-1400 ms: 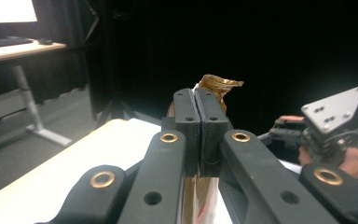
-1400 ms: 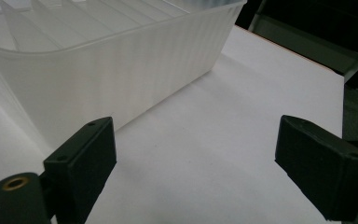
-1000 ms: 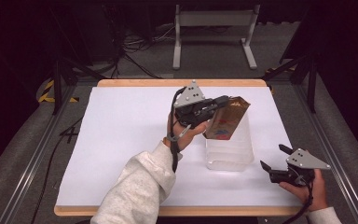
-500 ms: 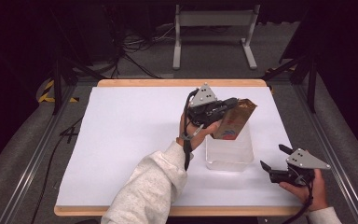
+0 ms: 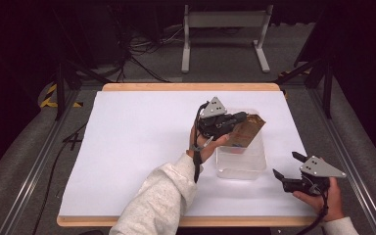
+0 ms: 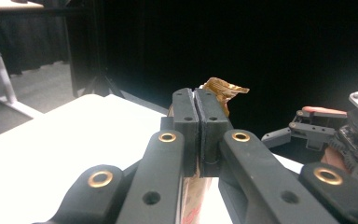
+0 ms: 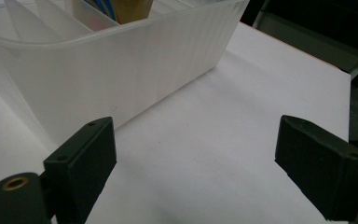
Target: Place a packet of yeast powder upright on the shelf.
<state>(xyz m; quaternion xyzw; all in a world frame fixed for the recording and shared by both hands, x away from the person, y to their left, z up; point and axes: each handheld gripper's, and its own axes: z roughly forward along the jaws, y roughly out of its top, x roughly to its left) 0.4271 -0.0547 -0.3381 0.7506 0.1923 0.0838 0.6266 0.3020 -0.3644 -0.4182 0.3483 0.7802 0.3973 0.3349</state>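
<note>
— Snack packet (image 5: 247, 131): where are we seeing it?
— Right of centre, over the clear bin (image 5: 242, 161), our left gripper (image 5: 240, 117) fingers pinching it.
— Right gripper (image 5: 285, 169)?
— Lower right, fingers spreading wide, holding nothing, above the worktop (image 5: 142, 137).

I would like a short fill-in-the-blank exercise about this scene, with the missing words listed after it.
1. The left tool is shut on a golden-brown ____.
2. The packet is being lowered into a clear plastic ____.
3. The jaws of the right tool stand ____.
4. The box rests on a ____ table cover.

Missing words: packet; box; open; white
</note>
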